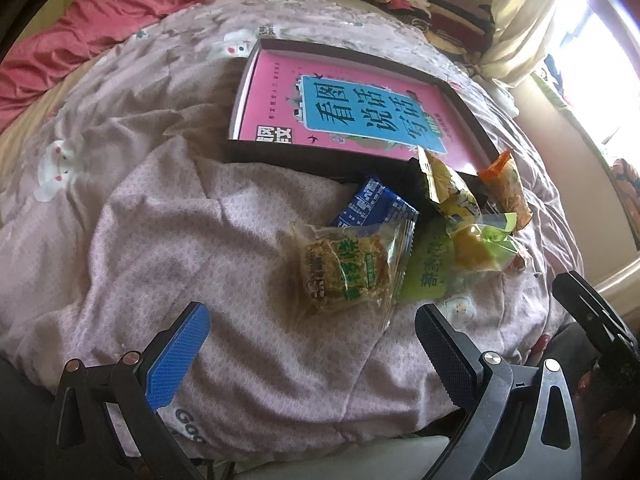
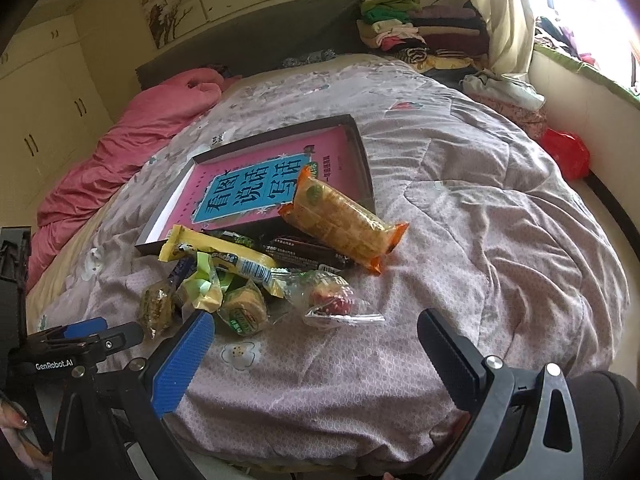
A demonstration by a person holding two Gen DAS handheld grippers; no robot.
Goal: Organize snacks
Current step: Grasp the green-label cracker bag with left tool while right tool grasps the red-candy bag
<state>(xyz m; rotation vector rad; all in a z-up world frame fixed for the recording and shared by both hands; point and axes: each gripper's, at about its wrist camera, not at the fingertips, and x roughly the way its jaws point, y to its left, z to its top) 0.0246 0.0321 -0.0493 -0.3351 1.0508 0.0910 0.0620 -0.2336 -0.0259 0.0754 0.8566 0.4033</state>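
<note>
Snacks, assorted: pile on quilt (image 1: 168,216) beside shallow box (image 1: 466,118). Clear-wrapped rice cake (image 1: 346,270) nearest left claw (image 1: 310,344); light, crinkly, crushable, so likely best pinched by crimped edge. Orange cracker pack (image 2: 344,220) stiffer. Left claw, right claw (image 2: 316,344) both spread, empty.

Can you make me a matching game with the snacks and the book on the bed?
Things:
1. book
2. cracker pack
3. dark chocolate bar
4. blue snack pack

Where or what:
A. orange ends, leaning over the tray's edge
B. pink cover, lying inside the dark tray
C. tucked behind the clear noodle-snack packet
D. lying under the cracker pack

Pairs: 1-B, 2-A, 3-D, 4-C
</note>
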